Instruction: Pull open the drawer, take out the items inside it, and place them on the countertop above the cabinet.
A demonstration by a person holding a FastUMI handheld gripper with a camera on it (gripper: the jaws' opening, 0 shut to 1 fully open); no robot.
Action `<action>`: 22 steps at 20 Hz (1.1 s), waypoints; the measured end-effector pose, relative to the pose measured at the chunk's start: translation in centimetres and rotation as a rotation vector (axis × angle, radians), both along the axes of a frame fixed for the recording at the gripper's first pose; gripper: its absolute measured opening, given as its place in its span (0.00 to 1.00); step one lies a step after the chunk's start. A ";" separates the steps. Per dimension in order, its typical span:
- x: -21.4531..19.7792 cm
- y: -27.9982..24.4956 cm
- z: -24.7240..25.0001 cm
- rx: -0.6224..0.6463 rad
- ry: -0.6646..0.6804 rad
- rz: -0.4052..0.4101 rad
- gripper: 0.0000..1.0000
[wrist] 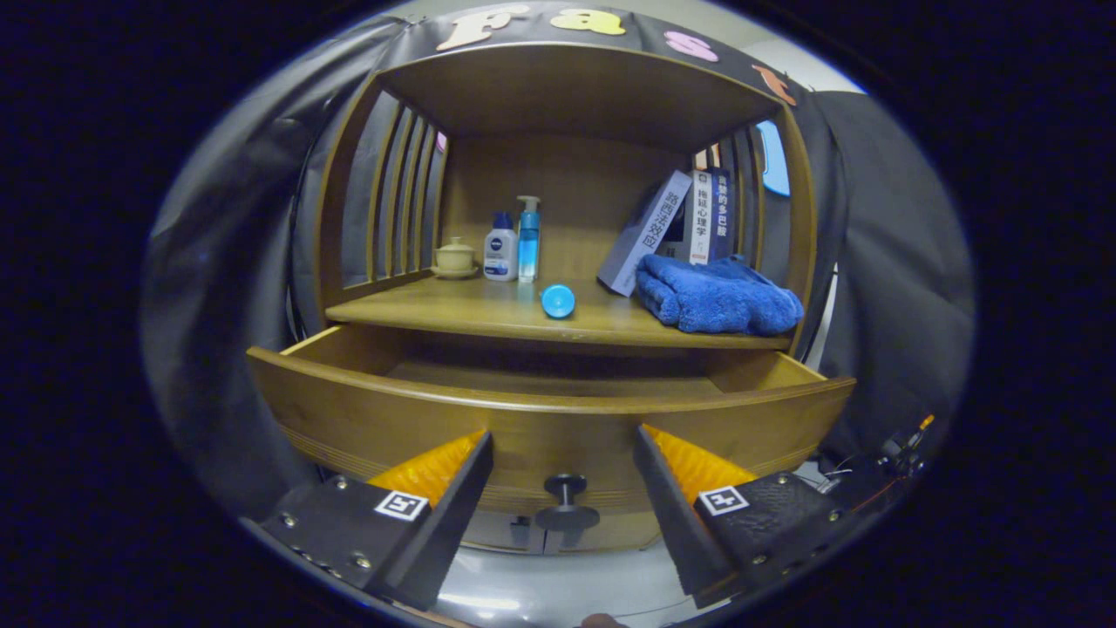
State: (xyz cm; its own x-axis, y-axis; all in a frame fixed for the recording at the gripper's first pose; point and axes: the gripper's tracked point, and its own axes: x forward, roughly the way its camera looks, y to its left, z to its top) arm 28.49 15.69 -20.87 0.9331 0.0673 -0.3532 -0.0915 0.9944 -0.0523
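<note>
Gripper [562, 445] gapes empty before the pulled-out wooden drawer [549, 414], its knob [566, 501] between fingers.

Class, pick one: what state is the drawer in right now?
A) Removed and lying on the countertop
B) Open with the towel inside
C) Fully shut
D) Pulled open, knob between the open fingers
D: the drawer stands pulled out, its knob between the open gripper fingers, untouched.

Drawer [549, 410] pulled out under countertop [488, 316], its knob [566, 501] between the spread fingers of gripper [562, 445]. On countertop: cup [455, 257] far left, two bottles [514, 242] right of it, ball [558, 301] in front, towel [717, 296] right, books [680, 222] behind towel.
</note>
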 end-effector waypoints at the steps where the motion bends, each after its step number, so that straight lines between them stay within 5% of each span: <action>1: 0.6 0.2 -0.2 0.005 0.005 0.002 0.97; 22: 8.3 1.4 -0.9 -0.036 -0.045 -0.015 0.97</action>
State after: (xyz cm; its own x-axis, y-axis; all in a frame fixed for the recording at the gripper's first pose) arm 36.79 17.08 -21.80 0.9491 0.0410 -0.3124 -0.0731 0.9931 -0.0916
